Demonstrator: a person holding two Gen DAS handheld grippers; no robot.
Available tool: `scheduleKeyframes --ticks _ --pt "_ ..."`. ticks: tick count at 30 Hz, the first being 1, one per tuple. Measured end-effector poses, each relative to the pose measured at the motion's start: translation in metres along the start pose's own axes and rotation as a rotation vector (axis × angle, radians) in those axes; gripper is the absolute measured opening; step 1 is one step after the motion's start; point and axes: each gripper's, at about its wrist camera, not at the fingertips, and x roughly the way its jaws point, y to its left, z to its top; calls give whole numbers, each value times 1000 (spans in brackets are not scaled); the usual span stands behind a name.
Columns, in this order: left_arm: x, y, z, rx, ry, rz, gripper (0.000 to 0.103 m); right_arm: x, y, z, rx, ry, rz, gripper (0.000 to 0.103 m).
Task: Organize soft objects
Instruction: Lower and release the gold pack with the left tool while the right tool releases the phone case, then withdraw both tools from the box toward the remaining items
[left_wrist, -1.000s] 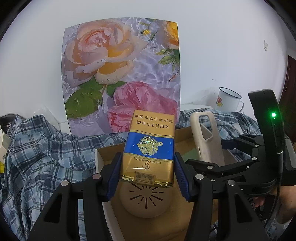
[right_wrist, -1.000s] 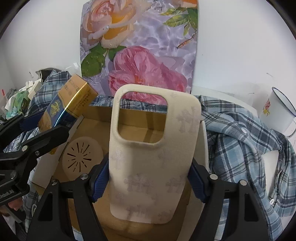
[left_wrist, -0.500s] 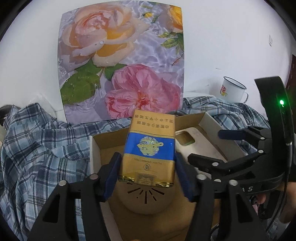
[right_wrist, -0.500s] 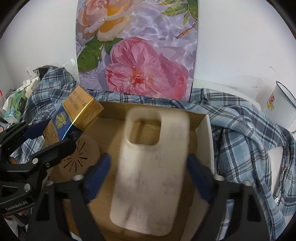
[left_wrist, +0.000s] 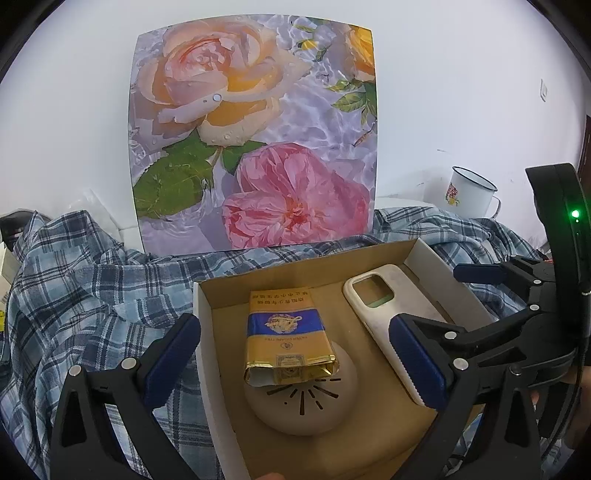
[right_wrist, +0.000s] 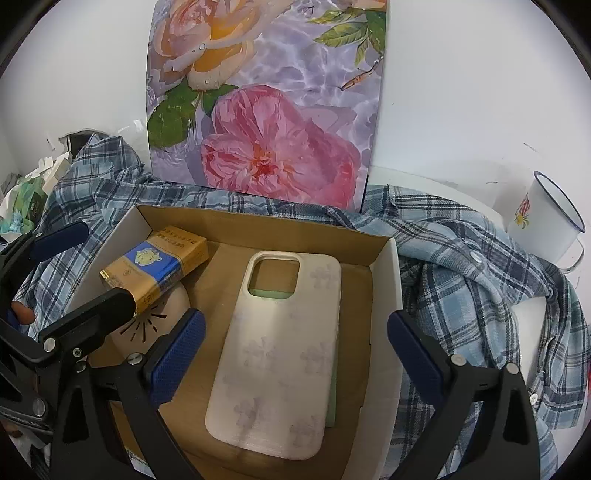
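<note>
A cardboard box (left_wrist: 205, 332) sits on a blue plaid shirt (left_wrist: 85, 288). Inside it, a gold and blue cigarette pack (left_wrist: 289, 332) lies tilted on a round beige slotted object (left_wrist: 301, 410). My left gripper (left_wrist: 293, 358) hangs above the pack with its jaws opening, pads clear of it on both sides. A beige phone case (right_wrist: 277, 350) lies flat in the box's right half, over something green (right_wrist: 332, 406). My right gripper (right_wrist: 295, 356) is above the case, jaws opening, with neither pad touching it.
A floral board (left_wrist: 255, 147) leans on the white wall behind the box. A white enamel mug (right_wrist: 546, 225) stands at the right past the shirt. Crumpled paper and packaging (right_wrist: 22, 206) lie at the far left. A fingertip (right_wrist: 22, 314) shows by the left gripper.
Both grippers have opened wide. The cigarette pack left the left pads and dropped onto the round object. The phone case left the right pads and fell flat into the box.
</note>
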Motion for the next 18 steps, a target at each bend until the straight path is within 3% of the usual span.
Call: scheduleKeyframes --ticks 18 --pt "-22 2 11 -32 -44 6 103 -30 -1 4 8 -84 1 100"
